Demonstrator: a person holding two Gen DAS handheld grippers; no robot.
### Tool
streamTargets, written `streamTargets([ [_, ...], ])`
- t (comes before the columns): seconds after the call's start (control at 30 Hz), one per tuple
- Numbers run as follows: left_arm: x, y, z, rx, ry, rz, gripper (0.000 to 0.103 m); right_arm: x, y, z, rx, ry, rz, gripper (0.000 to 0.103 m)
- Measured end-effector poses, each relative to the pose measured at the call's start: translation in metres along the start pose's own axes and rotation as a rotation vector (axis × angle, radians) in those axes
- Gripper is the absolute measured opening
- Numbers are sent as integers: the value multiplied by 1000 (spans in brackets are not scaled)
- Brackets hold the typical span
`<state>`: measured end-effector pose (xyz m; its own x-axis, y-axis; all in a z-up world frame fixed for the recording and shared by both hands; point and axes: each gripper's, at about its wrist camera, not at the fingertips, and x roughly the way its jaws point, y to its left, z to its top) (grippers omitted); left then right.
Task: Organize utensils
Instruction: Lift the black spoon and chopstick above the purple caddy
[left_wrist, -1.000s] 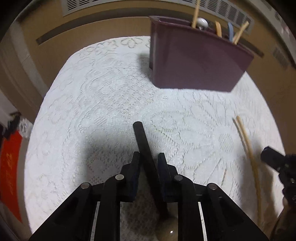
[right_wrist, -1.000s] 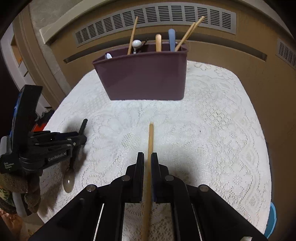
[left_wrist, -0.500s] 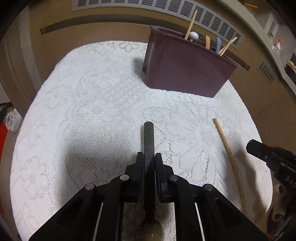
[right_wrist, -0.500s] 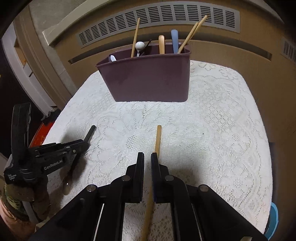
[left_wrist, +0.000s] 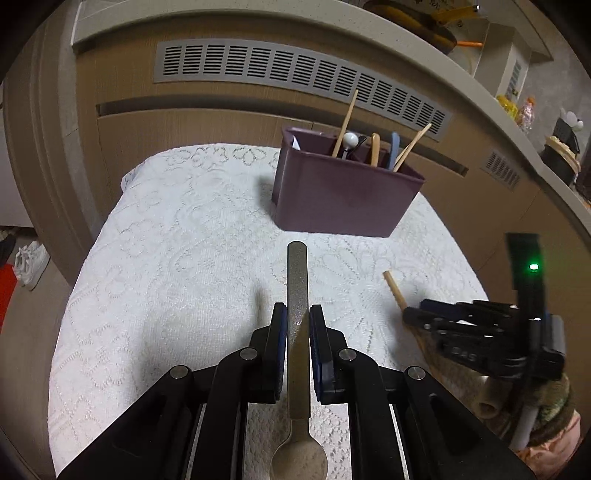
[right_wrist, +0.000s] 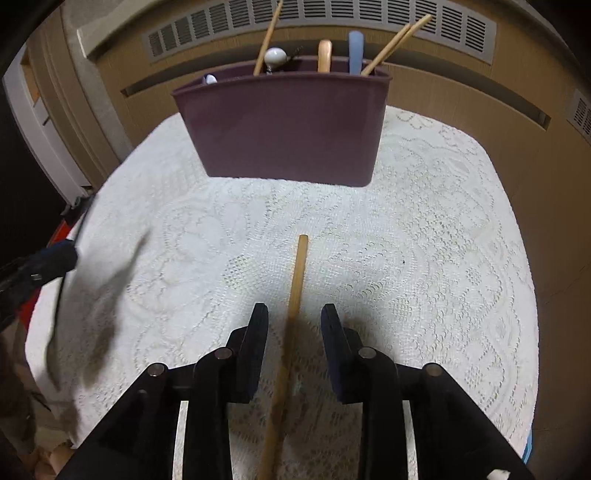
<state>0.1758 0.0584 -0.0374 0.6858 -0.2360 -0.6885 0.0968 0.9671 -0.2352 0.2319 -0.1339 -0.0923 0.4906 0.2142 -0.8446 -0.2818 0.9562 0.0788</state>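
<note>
My left gripper (left_wrist: 297, 314) is shut on the dark handle of a spoon (left_wrist: 297, 280). The spoon is held just above the cloth, with its bowl toward the camera. A purple utensil bin (left_wrist: 343, 195) stands beyond it with several utensils upright inside. In the right wrist view my right gripper (right_wrist: 294, 317) has its jaws opening. A wooden chopstick (right_wrist: 299, 269) lies on the cloth between the fingers, and neither pad touches it. The bin (right_wrist: 284, 125) is straight ahead of it. The right gripper (left_wrist: 443, 325) also shows at the right of the left wrist view, over the chopstick (left_wrist: 393, 290).
A white lace tablecloth (right_wrist: 424, 258) covers the small table. A brown cabinet with a grey vent grille (left_wrist: 295, 70) rises right behind the bin. The left gripper (right_wrist: 37, 266) is a blur at the table's left edge. White shoes (left_wrist: 31, 262) lie on the floor.
My left gripper closed on the spoon and raised it off the cloth, tilting up toward the bin. My right gripper's jaws parted and let go of the chopstick.
</note>
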Motion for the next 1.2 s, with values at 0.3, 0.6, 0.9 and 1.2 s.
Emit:
streamTargets([
  [0.3, -8, 1, -1, 3, -22, -3, 12, 10, 15, -5, -70, 30, -72, 27],
  [0.6, -25, -6, -1, 23, -51, -5, 12, -22, 15, -18, -76, -22, 5, 6],
  [0.9, -39, -14, 1, 29, -73, -13, 12, -75, 13, -21, -67, -150, 39, 7],
  [1.2, -65, -18, 12, 39, -142, -49, 12, -104, -3, -14, -5, -237, 98, 7],
])
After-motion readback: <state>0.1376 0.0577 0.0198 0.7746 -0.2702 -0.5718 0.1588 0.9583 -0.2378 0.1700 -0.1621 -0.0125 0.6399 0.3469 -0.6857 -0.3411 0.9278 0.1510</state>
